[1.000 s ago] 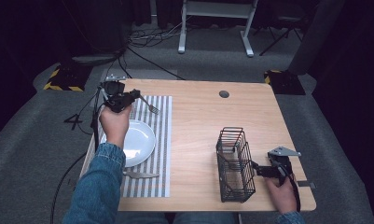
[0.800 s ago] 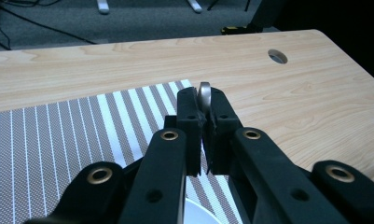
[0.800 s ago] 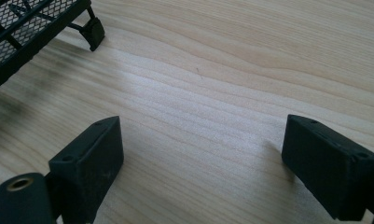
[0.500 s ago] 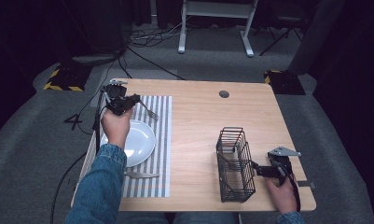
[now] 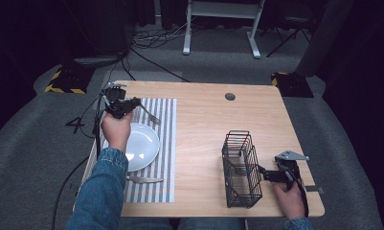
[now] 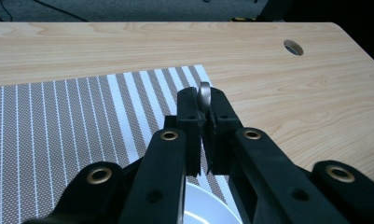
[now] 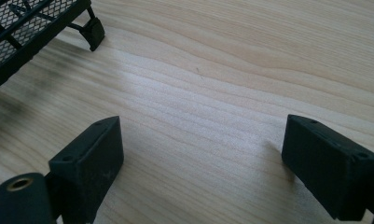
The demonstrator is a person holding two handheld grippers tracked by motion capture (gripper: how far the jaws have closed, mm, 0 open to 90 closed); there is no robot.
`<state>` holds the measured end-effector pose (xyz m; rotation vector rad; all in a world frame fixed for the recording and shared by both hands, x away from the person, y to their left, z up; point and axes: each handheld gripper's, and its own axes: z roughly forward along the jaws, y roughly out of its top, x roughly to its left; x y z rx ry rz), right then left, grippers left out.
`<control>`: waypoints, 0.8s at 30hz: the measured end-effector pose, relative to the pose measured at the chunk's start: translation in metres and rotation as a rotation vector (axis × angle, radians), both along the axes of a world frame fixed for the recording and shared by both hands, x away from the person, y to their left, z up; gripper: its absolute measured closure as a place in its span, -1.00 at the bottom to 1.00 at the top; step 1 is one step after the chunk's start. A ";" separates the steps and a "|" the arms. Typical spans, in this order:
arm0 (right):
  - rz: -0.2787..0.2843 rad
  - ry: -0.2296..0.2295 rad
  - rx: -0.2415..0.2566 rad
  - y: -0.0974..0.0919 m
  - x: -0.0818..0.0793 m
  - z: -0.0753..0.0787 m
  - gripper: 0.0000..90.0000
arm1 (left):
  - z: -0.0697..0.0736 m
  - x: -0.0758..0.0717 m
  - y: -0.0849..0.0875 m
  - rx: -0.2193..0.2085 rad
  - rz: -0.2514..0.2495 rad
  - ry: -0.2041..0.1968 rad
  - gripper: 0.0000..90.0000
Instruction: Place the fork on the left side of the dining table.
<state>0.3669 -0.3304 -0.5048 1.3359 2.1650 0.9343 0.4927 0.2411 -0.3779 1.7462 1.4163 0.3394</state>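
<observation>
Since a second ago your left gripper (image 5: 132,102) has barely shifted: it drifted a touch down and left in the high view and stays parked at the upper left of the frame, over the far end of the striped placemat (image 5: 166,143). It's still clamped on the fork (image 5: 150,116), which pokes out to its right, tines toward the table's middle, just above the white plate (image 5: 144,143). So the grab looks done, and my guess is the carry hasn't really started. Your right gripper (image 5: 265,174) hasn't budged either, sitting at the lower right, right beside the black wire basket (image 5: 241,168).

Now the fun part, comparing views. The left gripper view shows what the high view can't: jaws pinched nearly together with the rounded metal end of the fork's handle (image 6: 204,95) sticking up between them. It looks like a hold near the very tip, so watch for it swinging. You also get the plate's rim at the bottom. The right gripper view shows jaws spread wide over bare wooden table (image 7: 222,84), holding nothing, with a basket corner and foot (image 7: 92,30) at upper left. Only the high view gives you the knife (image 5: 144,179) lying on the placemat below the plate, plus the gap across to the basket.
</observation>
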 end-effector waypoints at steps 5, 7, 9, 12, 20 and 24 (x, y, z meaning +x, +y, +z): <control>0.001 0.000 0.000 0.000 0.000 0.000 -0.72 | -0.002 0.004 0.005 -0.006 0.011 0.009 0.89; 0.001 0.001 0.000 0.000 0.000 0.000 -0.72 | -0.003 0.005 0.008 0.003 0.016 0.013 0.87; 0.001 0.000 0.000 0.000 0.000 0.000 -0.72 | -0.005 0.007 0.010 0.009 0.024 0.020 0.83; 0.001 0.000 0.000 0.000 0.000 0.000 -0.72 | -0.009 0.010 0.017 0.018 0.030 0.044 0.68; 0.001 0.000 -0.001 0.000 0.000 0.000 -0.72 | -0.021 0.021 0.035 0.047 0.052 0.087 0.36; 0.001 0.000 -0.001 0.000 0.000 0.000 -0.72 | -0.025 0.025 0.041 0.047 0.054 0.082 0.34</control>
